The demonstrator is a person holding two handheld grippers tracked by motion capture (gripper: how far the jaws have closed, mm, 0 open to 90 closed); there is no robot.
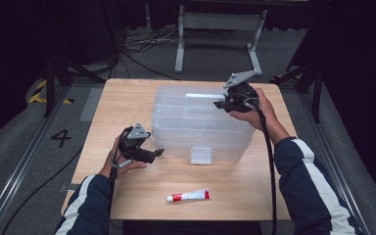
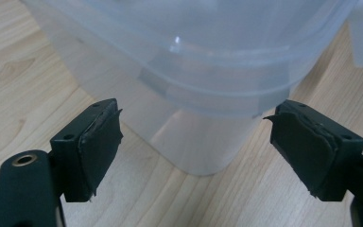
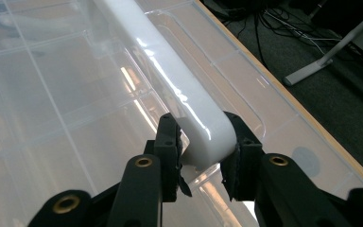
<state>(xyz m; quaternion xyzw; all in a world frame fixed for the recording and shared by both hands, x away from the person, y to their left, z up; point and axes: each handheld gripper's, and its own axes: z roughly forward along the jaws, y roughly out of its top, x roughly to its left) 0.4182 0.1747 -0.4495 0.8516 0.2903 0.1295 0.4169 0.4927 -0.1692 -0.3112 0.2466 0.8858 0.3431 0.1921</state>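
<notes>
A clear plastic storage box [image 1: 200, 122] with a lid stands in the middle of the wooden table [image 1: 122, 98]. Along the lid's far side runs a white carry handle [image 3: 170, 71]. My right gripper [image 3: 199, 127] has one black pad on each side of that handle's end and presses on it; in the high view it [image 1: 221, 104] sits over the box's far right corner. My left gripper [image 1: 156, 154] hovers at the box's near left corner, jaws wide apart. Between them I see the rounded corner of the box [image 2: 194, 47], untouched.
A red-and-white tube [image 1: 188, 196] lies on the table near the front edge. A white latch [image 1: 201, 155] hangs on the box's front wall. Beyond the table are a metal stand [image 1: 215, 29] and cables on the grey floor.
</notes>
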